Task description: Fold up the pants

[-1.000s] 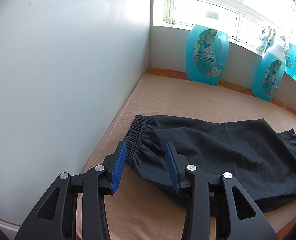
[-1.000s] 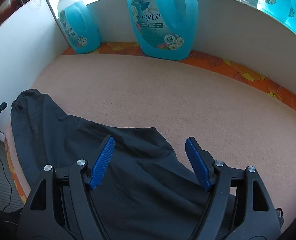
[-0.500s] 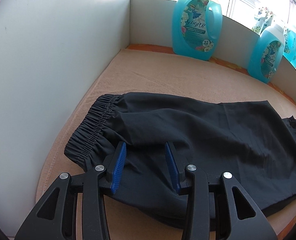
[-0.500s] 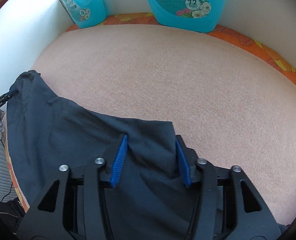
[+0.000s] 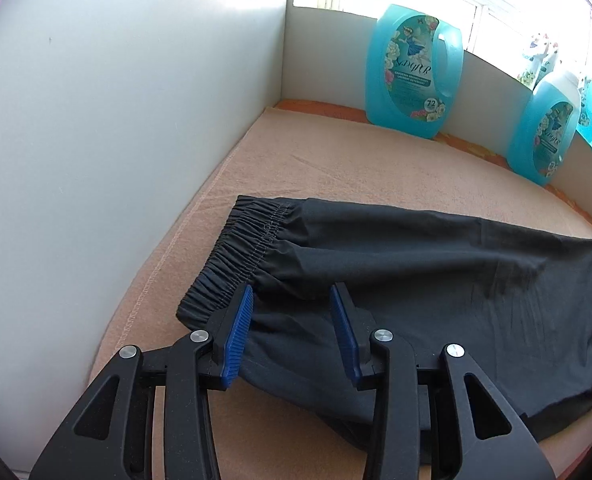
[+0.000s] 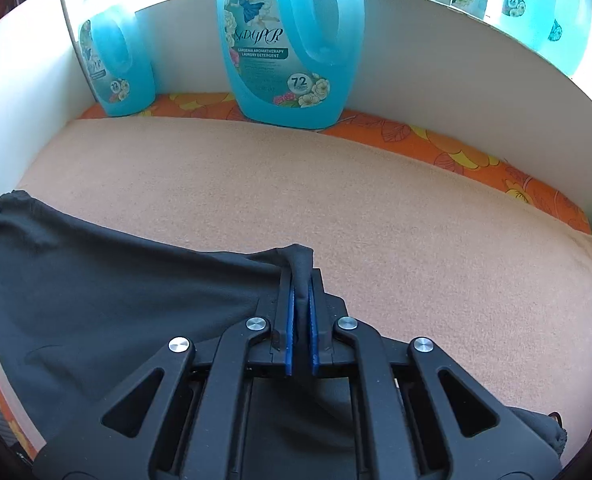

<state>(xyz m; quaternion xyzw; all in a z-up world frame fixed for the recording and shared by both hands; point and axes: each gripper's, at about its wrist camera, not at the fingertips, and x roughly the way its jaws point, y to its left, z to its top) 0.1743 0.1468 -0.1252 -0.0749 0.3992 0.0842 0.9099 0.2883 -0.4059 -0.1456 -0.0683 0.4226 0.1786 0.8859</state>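
Note:
Black pants (image 5: 436,280) lie across a peach towel (image 5: 336,160), with the gathered elastic waistband (image 5: 248,248) at the left. My left gripper (image 5: 292,300) is open, its blue pads straddling the cloth just right of the waistband's near corner. In the right wrist view the pants (image 6: 116,288) spread to the left. My right gripper (image 6: 301,284) is shut on a pinched fold of the pants' edge, which sticks up between the pads.
White walls (image 5: 116,140) enclose the left and back. Blue detergent jugs (image 5: 412,72) (image 6: 292,40) stand along the back on an orange floral cloth (image 6: 456,152). The towel (image 6: 336,200) runs to the right of the pants.
My right gripper has closed from open onto the pants' edge. My left gripper has stayed open and shifted along the waistband end of the pants.

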